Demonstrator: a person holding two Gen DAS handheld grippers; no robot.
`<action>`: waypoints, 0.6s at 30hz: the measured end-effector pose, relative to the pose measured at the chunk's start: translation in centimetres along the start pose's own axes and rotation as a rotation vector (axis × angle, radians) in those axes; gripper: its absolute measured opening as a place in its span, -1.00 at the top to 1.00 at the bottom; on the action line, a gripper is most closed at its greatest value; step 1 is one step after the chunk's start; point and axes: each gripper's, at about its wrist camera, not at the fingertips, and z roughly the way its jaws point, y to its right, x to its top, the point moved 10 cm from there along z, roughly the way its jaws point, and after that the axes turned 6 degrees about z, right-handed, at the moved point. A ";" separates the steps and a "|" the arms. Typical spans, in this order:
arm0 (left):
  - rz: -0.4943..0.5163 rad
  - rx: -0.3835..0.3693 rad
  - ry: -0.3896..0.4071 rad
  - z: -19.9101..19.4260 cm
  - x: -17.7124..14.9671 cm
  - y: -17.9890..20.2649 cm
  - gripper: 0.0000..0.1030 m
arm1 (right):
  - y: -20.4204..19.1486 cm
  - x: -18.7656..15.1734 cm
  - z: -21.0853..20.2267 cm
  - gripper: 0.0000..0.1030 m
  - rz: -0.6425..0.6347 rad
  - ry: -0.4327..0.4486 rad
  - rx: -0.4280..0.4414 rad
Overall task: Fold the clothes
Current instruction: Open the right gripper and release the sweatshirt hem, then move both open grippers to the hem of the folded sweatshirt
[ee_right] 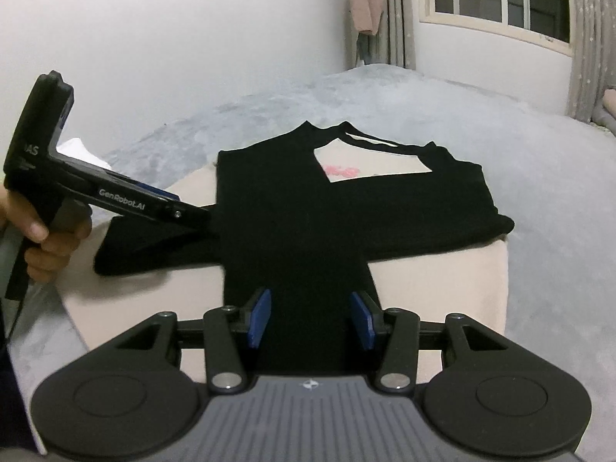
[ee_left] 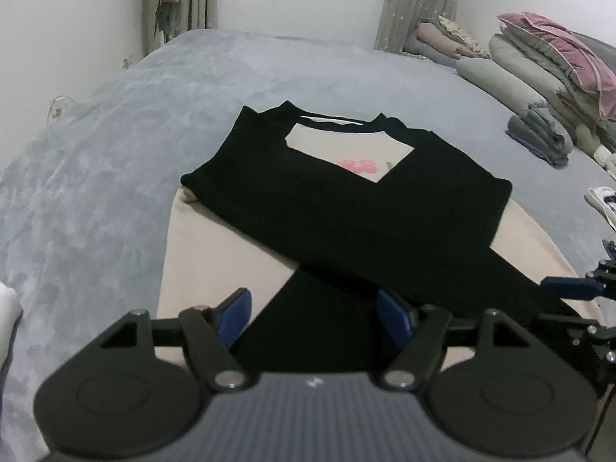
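Observation:
A beige shirt (ee_left: 215, 254) with black sleeves and a pink print (ee_left: 356, 164) lies flat on the grey bed (ee_left: 115, 154). Its two sleeves are folded across the front and cross each other. My left gripper (ee_left: 313, 317) hovers open over the near black sleeve (ee_left: 308, 331), one blue pad on each side of it. My right gripper (ee_left: 569, 287) shows at the right edge. In the right wrist view my right gripper (ee_right: 311, 319) stands open above a black sleeve (ee_right: 308, 269). A hand (ee_right: 50, 238) holds the left gripper (ee_right: 192, 211), whose tip is at the other sleeve (ee_right: 154, 246).
Stacked pillows and quilts (ee_left: 539, 57) and a folded grey garment (ee_left: 539, 138) sit at the bed's far right. White cloth lies at the right edge (ee_left: 604, 200) and the near left (ee_right: 84, 154). Beyond the bed are a wall, curtains (ee_left: 400, 7) and a window.

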 end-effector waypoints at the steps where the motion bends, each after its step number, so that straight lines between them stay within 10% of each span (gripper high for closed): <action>1: 0.003 0.000 0.000 -0.2 -0.2 0.2 -0.37 | 0.0 -0.4 0.1 0.12 -0.001 -0.017 -0.004; 18: 0.144 0.094 0.036 -4.0 -4.8 -0.6 -0.43 | 0.9 -4.8 -3.6 0.11 -0.032 -0.055 -0.068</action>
